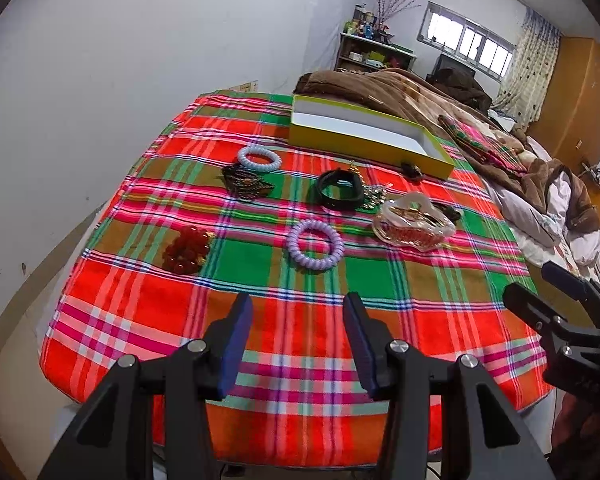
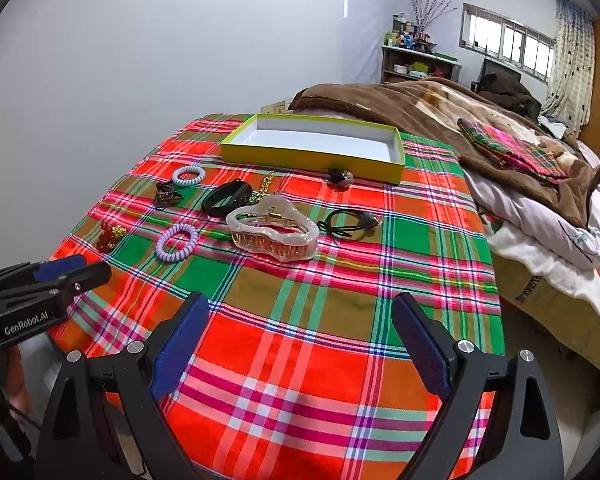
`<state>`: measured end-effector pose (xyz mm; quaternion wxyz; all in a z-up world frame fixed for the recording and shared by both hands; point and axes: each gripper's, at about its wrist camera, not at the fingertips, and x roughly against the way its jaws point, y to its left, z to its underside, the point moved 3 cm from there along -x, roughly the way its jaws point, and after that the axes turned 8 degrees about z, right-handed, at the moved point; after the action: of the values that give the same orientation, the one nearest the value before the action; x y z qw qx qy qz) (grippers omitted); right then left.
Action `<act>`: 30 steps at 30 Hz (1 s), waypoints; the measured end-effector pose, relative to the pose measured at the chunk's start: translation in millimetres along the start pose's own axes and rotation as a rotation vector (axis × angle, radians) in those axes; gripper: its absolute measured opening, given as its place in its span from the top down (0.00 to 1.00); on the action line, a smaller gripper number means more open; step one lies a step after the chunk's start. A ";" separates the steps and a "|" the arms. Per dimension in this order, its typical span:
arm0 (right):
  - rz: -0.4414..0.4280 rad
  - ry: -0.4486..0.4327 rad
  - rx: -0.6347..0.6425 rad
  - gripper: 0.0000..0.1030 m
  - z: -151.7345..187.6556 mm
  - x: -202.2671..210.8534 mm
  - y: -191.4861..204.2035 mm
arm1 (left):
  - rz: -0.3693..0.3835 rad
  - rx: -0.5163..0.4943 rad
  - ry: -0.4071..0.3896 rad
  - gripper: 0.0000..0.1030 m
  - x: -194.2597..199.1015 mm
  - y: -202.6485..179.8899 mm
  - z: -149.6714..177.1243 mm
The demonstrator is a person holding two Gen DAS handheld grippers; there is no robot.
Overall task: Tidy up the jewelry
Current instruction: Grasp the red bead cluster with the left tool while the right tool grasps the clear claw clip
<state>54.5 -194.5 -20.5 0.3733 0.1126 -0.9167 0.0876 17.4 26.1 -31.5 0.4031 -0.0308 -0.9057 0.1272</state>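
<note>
An empty yellow box (image 1: 364, 140) (image 2: 312, 156) sits at the far side of the plaid-covered table (image 1: 300, 340) (image 2: 300, 340). In front of it lie a clear hair claw (image 1: 414, 224) (image 2: 274, 228), a black band (image 1: 338, 190) (image 2: 226, 198), two lilac coil hair ties (image 1: 315, 245) (image 1: 259, 159) (image 2: 177, 242) (image 2: 188, 176), a red bead bracelet (image 1: 186, 250) (image 2: 110, 234), a dark hair clip (image 1: 246, 182) (image 2: 168, 195), a gold chain (image 1: 374, 194) (image 2: 264, 188), a black elastic (image 2: 348, 224) and a small dark clip (image 1: 412, 170) (image 2: 340, 176). My left gripper (image 1: 298, 340) (image 2: 80, 270) and right gripper (image 2: 300, 344) (image 1: 540, 292) are open, empty, near the front edge.
A bed with a brown blanket (image 1: 420, 96) (image 2: 440, 112) and white quilt (image 2: 560, 232) adjoins the table's right side. A white wall stands to the left. A shelf (image 2: 418, 62) and window are far behind.
</note>
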 end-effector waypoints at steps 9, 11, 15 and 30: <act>-0.060 0.008 -0.009 0.17 -12.1 -19.0 -7.0 | -0.049 0.070 -0.035 0.53 -3.6 42.4 -15.3; -0.076 0.013 -0.012 0.19 -15.2 -24.5 -6.8 | -0.063 0.083 -0.032 0.53 -7.1 50.9 -17.0; -0.094 0.019 0.002 0.20 -21.0 -35.4 -3.9 | -0.085 0.103 -0.023 0.53 -15.1 63.9 -19.5; -0.165 0.038 0.211 0.20 -42.6 -84.6 21.9 | -0.076 0.054 0.019 0.53 -46.0 77.9 -25.6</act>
<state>135.8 -151.1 -51.7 0.3824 0.2247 -0.8828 0.1548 63.6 99.3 -68.1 0.4168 0.0135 -0.8987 0.1358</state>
